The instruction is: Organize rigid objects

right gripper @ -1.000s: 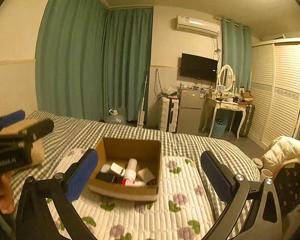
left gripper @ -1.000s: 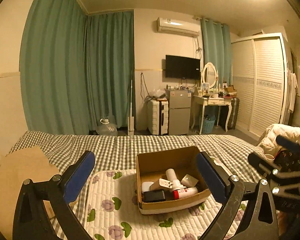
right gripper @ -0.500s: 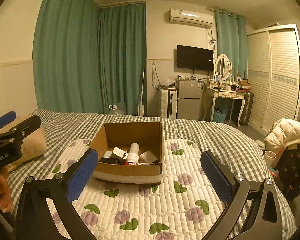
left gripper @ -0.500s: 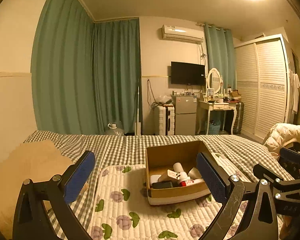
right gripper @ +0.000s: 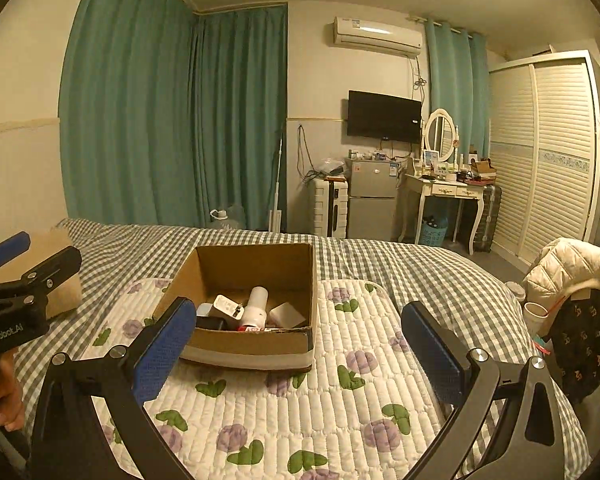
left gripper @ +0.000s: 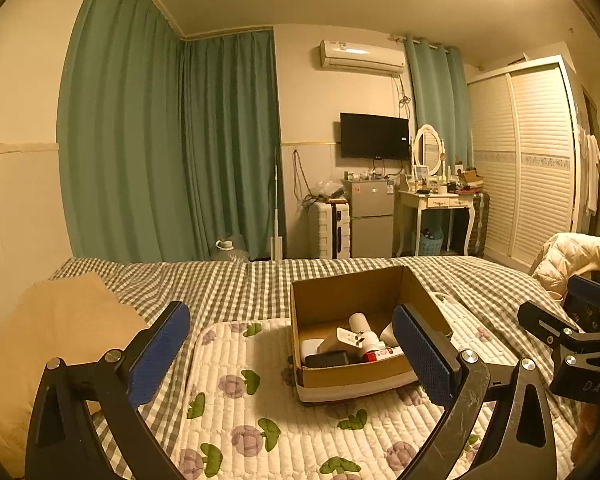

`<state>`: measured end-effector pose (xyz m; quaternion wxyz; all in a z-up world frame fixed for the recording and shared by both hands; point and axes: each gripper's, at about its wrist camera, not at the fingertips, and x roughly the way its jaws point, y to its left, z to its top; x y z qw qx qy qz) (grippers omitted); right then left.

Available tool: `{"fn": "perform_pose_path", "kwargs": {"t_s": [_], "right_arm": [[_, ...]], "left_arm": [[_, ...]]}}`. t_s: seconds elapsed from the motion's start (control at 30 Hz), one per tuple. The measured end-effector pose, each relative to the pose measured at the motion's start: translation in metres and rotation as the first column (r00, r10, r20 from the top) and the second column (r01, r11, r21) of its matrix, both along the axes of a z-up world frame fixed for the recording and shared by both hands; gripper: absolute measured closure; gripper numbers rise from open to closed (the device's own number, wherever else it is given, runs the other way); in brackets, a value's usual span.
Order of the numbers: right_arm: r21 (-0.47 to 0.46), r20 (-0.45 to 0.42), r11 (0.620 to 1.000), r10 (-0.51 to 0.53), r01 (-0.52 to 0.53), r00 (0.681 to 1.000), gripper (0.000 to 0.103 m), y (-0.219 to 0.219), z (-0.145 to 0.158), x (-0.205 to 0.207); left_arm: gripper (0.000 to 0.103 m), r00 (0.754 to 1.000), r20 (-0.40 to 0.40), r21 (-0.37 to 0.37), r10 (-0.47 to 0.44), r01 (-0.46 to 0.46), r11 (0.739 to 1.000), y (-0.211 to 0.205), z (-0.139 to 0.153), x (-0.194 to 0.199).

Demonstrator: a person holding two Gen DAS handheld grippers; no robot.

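Observation:
An open cardboard box [left gripper: 340,378] [right gripper: 252,346] sits on a flowered quilted mat [left gripper: 252,424] [right gripper: 340,404] on the bed. Inside lie a white bottle [left gripper: 362,326] [right gripper: 257,304], a white plug adapter [left gripper: 350,336] [right gripper: 227,307], a black block [left gripper: 327,359] and a red-and-white tube [left gripper: 382,354]. My left gripper [left gripper: 292,354] is open, empty, held short of the box. My right gripper [right gripper: 298,344] is open and empty, just before the box's near wall. Each gripper shows at the edge of the other's view: the right gripper [left gripper: 572,344] and the left gripper [right gripper: 16,280].
A tan pillow [left gripper: 52,336] lies at the bed's left. A cream jacket [right gripper: 564,268] and a dark patterned cloth [right gripper: 584,344] hang at the right, with paper cups [right gripper: 534,314] beside. Beyond the checked bed stand a fridge [right gripper: 370,204], a suitcase, a dressing table and a wardrobe.
Both grippers have tilted and drawn back a little from the box, so it sits lower and smaller relative to the fingers. Both stayed open and empty.

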<state>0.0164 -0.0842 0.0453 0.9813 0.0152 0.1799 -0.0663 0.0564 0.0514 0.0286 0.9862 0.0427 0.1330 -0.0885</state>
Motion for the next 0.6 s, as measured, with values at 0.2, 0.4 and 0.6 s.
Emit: {"fn": "perform_pose_path", "kwargs": {"t_s": [0.2,0.4,0.6], "right_arm": [[-0.006,-0.008,1.000,0.004,-0.004,1.000,0.000,0.0005,-0.0016,-0.0003],[-0.008,-0.015,1.000,0.001,-0.002,1.000,0.000,-0.0020,-0.0031,0.0002],[-0.009,-0.018,1.000,0.003,-0.003,1.000,0.000,-0.0021,-0.0049,0.0003]], "left_arm": [[0.000,1.000,-0.012,0.004,0.014,-0.014,1.000,0.0010,-0.0023,0.0026],[0.000,1.000,-0.019,0.004,0.005,-0.005,1.000,-0.0027,-0.0026,0.0024],[0.000,1.000,-0.022,0.007,0.002,-0.002,1.000,-0.0053,-0.0041,0.0020]]}}
